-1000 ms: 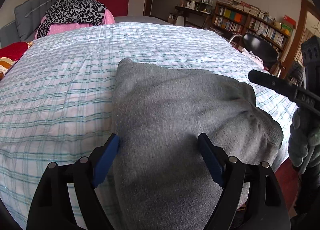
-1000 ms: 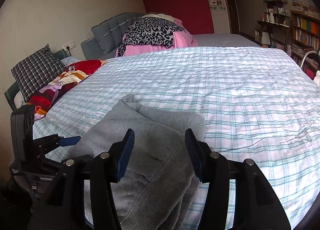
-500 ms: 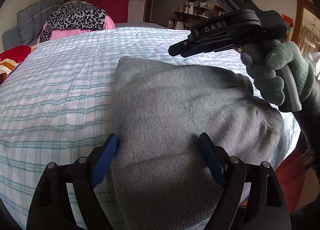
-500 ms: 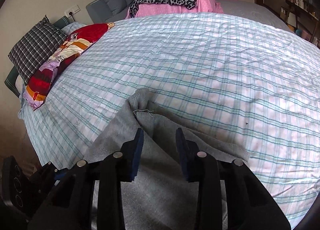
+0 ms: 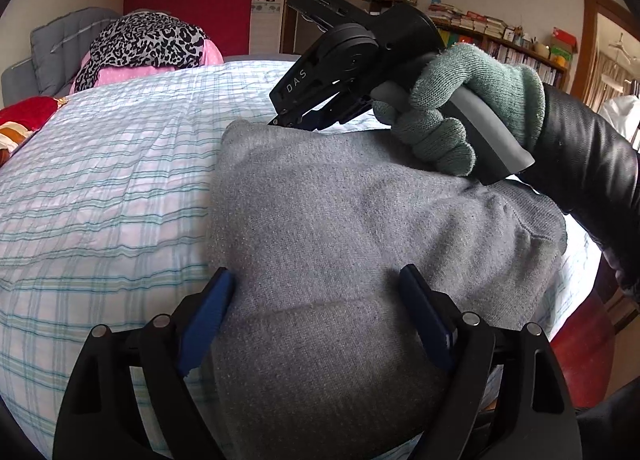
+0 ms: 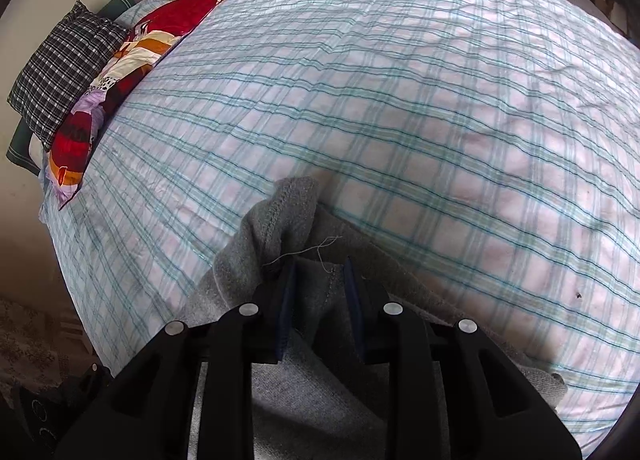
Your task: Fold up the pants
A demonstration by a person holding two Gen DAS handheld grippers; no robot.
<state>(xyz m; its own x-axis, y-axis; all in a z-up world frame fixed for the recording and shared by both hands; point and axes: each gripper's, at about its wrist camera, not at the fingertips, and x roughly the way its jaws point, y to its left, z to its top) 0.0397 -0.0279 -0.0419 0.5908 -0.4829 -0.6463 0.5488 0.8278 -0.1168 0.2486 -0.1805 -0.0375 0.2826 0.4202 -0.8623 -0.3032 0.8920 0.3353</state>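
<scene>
The grey pants [image 5: 340, 227] lie folded on the checked bed sheet [image 5: 100, 187]. My left gripper [image 5: 316, 300] is open, its blue pads astride the near end of the pants. My right gripper [image 5: 280, 121], held by a green-gloved hand, reaches the far corner of the pants. In the right wrist view the right gripper [image 6: 318, 272] has its jaws nearly closed around a fold of the pants' hem [image 6: 292, 203], with cloth between the pads.
A pink and leopard-print pile [image 5: 148, 47] sits at the head of the bed. Red patterned bedding [image 6: 120, 71] and a checked pillow [image 6: 60, 71] lie along the left edge. Bookshelves [image 5: 500, 39] stand on the far right.
The right gripper has come down from above the pants to their far corner and narrowed its jaws onto the hem. The left gripper has stayed open at the near end.
</scene>
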